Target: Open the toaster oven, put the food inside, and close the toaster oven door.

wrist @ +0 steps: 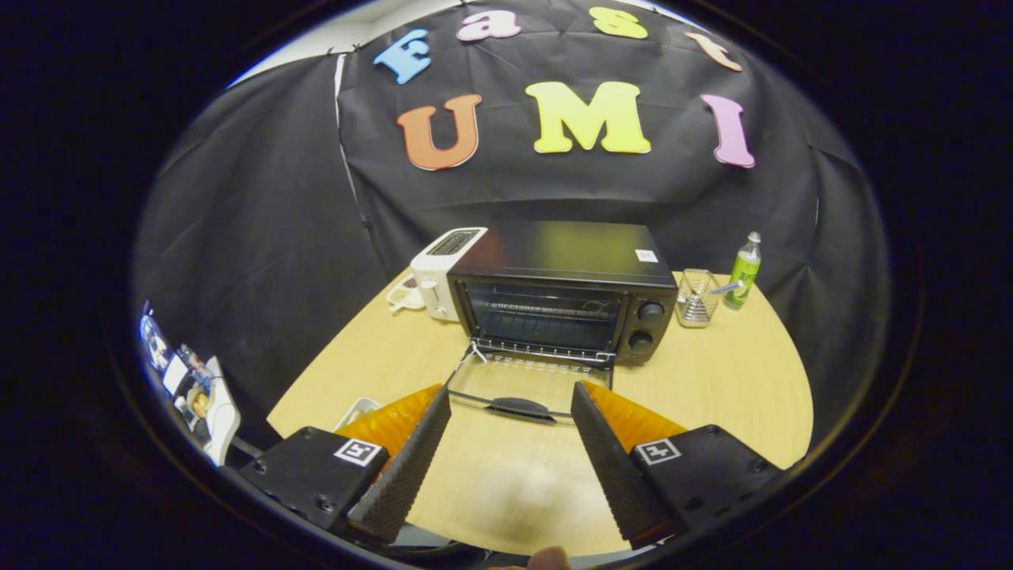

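The fingers [510, 396] stood wide apart above the light wooden desk [736, 396], holding nothing. A white dish [358, 410] peeked out beside the left finger, mostly hidden; its contents could not be made out. Beyond the fingers sat a white toaster [439, 273], then the black toaster oven [563, 293], its glass door [526, 380] folded down flat so the handle lay just ahead, between the fingertips. Further right stood a clear holder [696, 299] and a green bottle [744, 271].

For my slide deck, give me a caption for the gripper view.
Open hand-held gripper empty above the wooden table, facing a toaster oven with its door folded down.
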`<action>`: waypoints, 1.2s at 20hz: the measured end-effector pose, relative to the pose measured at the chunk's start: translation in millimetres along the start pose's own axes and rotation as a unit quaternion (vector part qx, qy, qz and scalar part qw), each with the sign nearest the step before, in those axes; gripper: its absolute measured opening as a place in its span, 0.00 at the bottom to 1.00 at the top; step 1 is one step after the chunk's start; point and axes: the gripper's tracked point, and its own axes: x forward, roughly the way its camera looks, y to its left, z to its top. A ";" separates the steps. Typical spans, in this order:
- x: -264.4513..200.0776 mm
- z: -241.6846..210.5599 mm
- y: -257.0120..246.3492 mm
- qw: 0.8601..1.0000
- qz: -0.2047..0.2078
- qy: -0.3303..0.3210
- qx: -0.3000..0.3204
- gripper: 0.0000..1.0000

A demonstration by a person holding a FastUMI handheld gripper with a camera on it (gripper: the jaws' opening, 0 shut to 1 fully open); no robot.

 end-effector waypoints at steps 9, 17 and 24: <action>25.7 -65.3 103.1 0.965 0.172 0.159 0.119 1.00; 76.8 -131.1 181.4 0.887 0.244 0.304 0.248 0.96; 106.1 -151.6 207.1 0.860 0.245 0.354 0.274 0.72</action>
